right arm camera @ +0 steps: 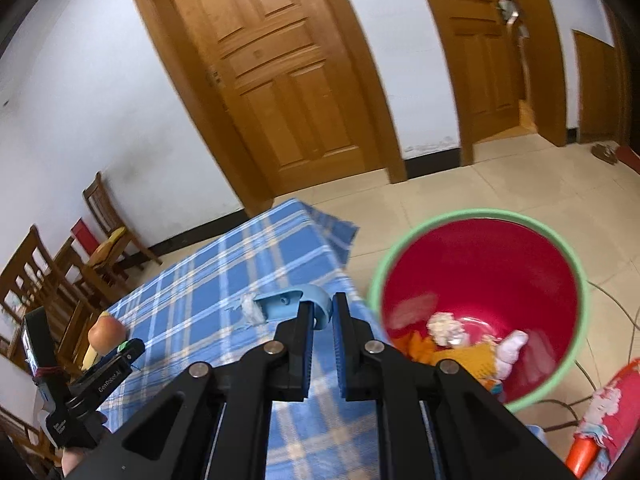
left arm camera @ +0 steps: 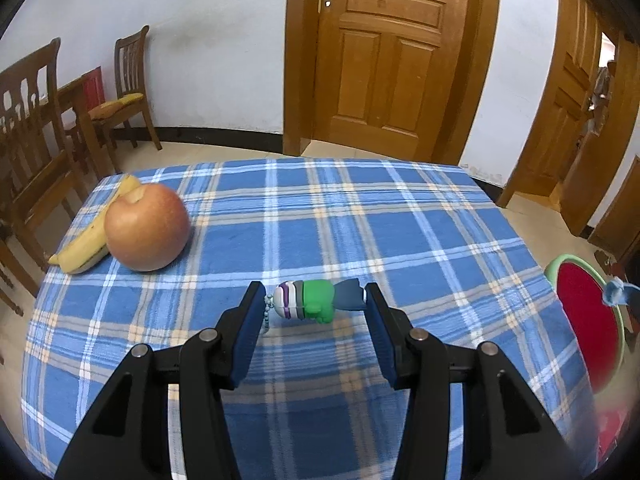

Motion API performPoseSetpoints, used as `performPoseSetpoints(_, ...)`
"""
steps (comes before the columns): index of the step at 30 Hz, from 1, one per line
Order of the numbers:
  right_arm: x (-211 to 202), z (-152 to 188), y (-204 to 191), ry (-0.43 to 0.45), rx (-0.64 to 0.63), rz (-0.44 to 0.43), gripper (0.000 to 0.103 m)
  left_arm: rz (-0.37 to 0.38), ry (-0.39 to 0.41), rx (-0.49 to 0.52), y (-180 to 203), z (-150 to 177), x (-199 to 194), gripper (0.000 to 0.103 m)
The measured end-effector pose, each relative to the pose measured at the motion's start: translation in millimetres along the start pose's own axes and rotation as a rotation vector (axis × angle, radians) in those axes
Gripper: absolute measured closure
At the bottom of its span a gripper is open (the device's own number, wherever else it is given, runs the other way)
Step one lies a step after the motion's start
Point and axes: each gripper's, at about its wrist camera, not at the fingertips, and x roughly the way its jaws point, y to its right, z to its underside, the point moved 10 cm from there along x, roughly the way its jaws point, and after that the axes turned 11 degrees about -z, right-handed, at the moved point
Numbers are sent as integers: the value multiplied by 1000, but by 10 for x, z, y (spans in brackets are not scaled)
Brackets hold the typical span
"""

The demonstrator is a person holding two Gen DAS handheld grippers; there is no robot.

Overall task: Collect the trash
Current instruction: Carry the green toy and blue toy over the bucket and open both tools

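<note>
My left gripper [left arm camera: 314, 298] is shut on a small toy figure [left arm camera: 316, 300] with a green body, striped head and bead chain, held sideways just above the blue plaid tablecloth [left arm camera: 320, 220]. An apple [left arm camera: 147, 227] and a banana [left arm camera: 86, 246] lie at the far left of the table. My right gripper [right arm camera: 323, 312] is shut on a light blue curved plastic piece [right arm camera: 296, 304] with a white tissue wad [right arm camera: 251, 309] stuck to its end, at the table's right edge. Beside it on the floor stands the red bin [right arm camera: 476, 264] with a green rim, holding tissue and orange scraps.
Wooden chairs [left arm camera: 36, 128] stand left of the table, and closed wooden doors [left arm camera: 384, 56] are behind it. On the tiled floor right of the bin lie a cable [right arm camera: 624, 308] and a red and orange object [right arm camera: 600, 416]. The left gripper [right arm camera: 120, 354] shows near the apple [right arm camera: 106, 334].
</note>
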Motion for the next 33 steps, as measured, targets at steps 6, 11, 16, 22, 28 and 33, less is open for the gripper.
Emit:
performPoseSetpoints(6, -215, -7, 343, 32, 65, 30, 92, 28, 22, 49, 268, -58, -188, 53)
performPoseSetpoints(11, -361, -27, 616, 64, 116, 54, 92, 65, 29, 82, 565, -84, -329, 53)
performPoseSetpoints(16, -445, -7, 870, 71, 160, 77, 92, 124, 22, 129, 931, -87, -456, 53)
performPoseSetpoints(22, -411, 73, 1168, 38, 204, 104, 92, 191, 0, 179, 1376, -4, -540, 53)
performPoseSetpoints(28, -396, 146, 1389, 15, 230, 123, 91, 244, -5, 233, 1787, 53, -616, 53)
performPoseSetpoints(33, -351, 211, 1528, -16, 247, 137, 87, 295, -22, 269, 2094, 126, -640, 53)
